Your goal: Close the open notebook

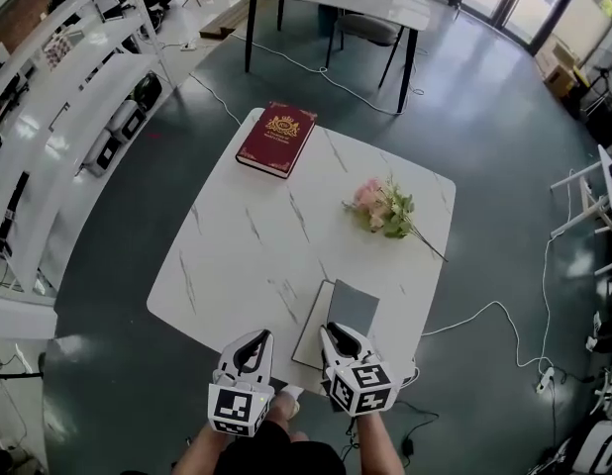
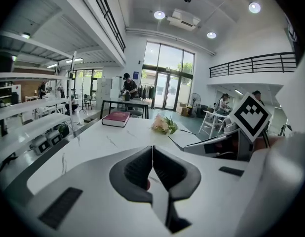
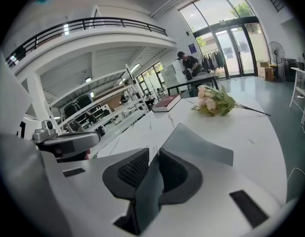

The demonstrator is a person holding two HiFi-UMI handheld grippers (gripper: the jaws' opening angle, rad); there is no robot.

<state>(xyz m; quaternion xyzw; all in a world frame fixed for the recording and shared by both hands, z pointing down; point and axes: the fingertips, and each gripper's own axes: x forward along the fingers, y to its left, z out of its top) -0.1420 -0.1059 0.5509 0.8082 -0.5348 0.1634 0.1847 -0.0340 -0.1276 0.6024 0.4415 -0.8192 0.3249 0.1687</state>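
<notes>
Right gripper (image 3: 153, 156) grasps the grey notebook cover (image 3: 204, 146), apparently lifted off the page. Left gripper (image 2: 152, 149) is clenched, empty, at the near table (image 1: 247, 245) edge.

Across the table (image 1: 256, 255) the middle is open — free passage. Obstacles: red book (image 1: 276, 137) far, flowers (image 1: 383, 208) right, notebook (image 1: 348, 310) near.

Both hand-held units are of one build. The left gripper (image 1: 255, 342) and right gripper (image 1: 336, 334) have white moulded shells and two curved jaws lined with black ribbed pads (image 3: 133, 169). Black rectangular slots (image 2: 61, 206) are set into the white body on either side of the jaws. Each rear carries a cube (image 1: 237, 411) with black-and-white square markers. The forearms (image 1: 383, 448) are bare. A dark garment (image 1: 276, 458) shows below them.
</notes>
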